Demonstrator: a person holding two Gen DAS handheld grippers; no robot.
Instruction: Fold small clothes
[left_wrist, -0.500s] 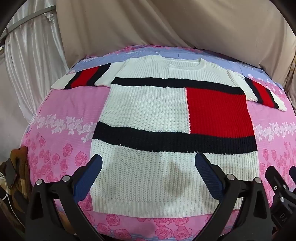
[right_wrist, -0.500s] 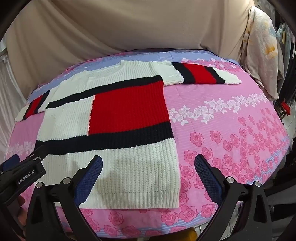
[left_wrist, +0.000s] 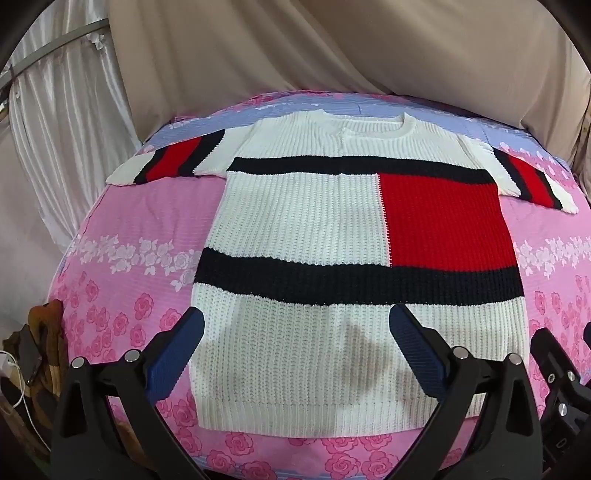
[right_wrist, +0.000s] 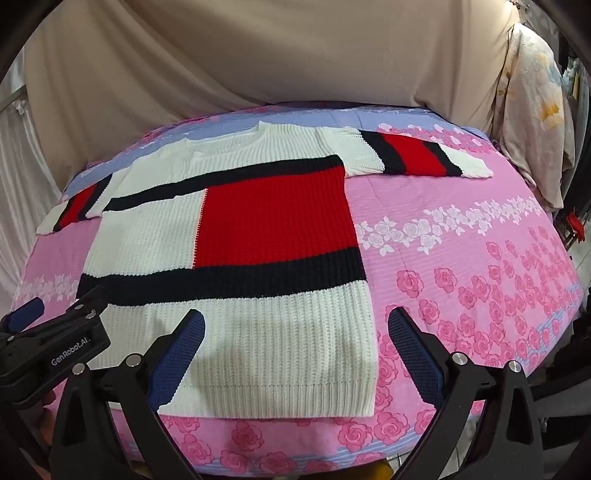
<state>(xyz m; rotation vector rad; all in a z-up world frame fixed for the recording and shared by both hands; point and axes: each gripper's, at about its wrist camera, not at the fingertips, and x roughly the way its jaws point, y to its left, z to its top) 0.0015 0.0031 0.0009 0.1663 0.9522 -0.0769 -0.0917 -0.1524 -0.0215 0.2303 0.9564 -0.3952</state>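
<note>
A white knit sweater (left_wrist: 295, 229) with black bands, a red block and red-striped short sleeves lies flat and spread out on the pink floral bed cover (left_wrist: 140, 236); it also shows in the right wrist view (right_wrist: 236, 332). My left gripper (left_wrist: 295, 347) is open and empty, above the sweater's hem on the left half. My right gripper (right_wrist: 295, 347) is open and empty, above the hem's right corner. The left gripper's body (right_wrist: 55, 350) shows at the lower left of the right wrist view, and the right gripper's body (left_wrist: 561, 387) at the lower right of the left wrist view.
Beige drapes (left_wrist: 332, 55) hang behind the bed. White curtains (left_wrist: 55, 129) hang at the left. A brown bundle and a white cable (left_wrist: 33, 354) lie beside the bed's left edge. Hanging clothes (right_wrist: 535, 110) stand at the right. The bed cover (right_wrist: 480, 277) right of the sweater is bare.
</note>
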